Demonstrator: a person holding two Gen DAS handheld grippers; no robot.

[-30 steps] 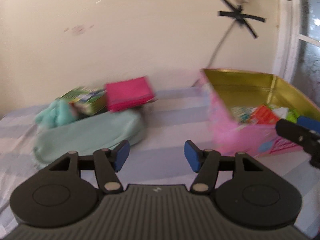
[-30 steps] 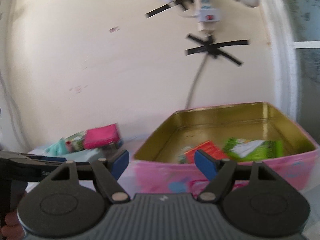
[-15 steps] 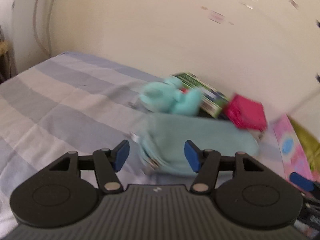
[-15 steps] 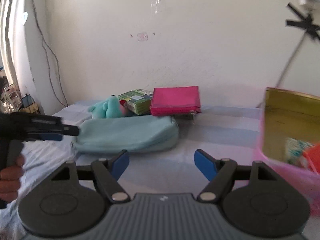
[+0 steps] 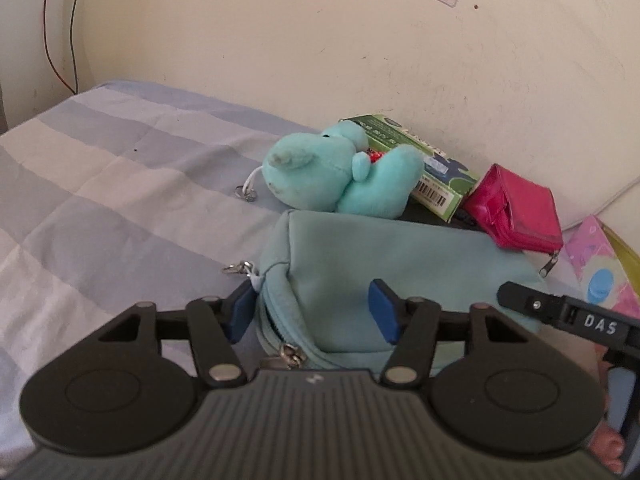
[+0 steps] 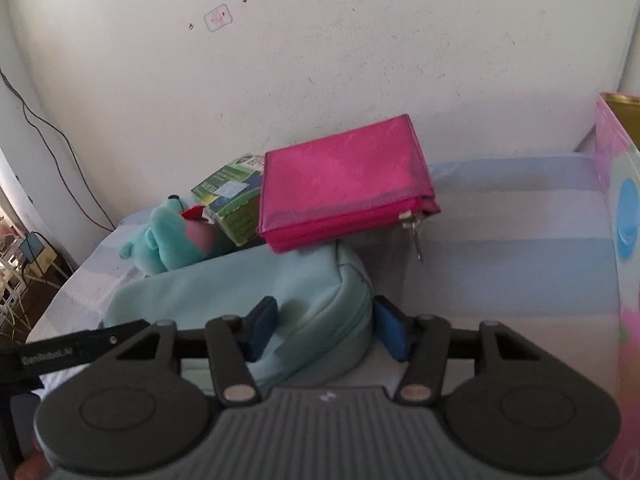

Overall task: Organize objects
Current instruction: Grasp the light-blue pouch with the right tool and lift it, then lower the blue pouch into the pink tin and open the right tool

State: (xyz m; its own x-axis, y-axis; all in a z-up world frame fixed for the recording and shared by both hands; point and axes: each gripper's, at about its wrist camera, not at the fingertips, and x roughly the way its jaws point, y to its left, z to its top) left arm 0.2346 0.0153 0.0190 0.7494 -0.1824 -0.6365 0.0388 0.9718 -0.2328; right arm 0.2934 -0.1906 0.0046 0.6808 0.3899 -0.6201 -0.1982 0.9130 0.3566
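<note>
Left claw (image 5: 312, 312) spread, astride the pouch (image 5: 384, 276) end at lower centre; right claw (image 6: 326, 330) spread astride its other end. Purse (image 6: 344, 196) overlaps pouch top; plush (image 5: 336, 176), carton (image 5: 424, 168) behind. Bed (image 5: 100, 184) open upper left.

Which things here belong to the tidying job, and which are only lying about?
For the job: light blue pouch, with left gripper and right gripper open around its two ends; pink wallet; teal plush toy; green box; pink tin.

Lying about: wall cable; wall sticker.
</note>
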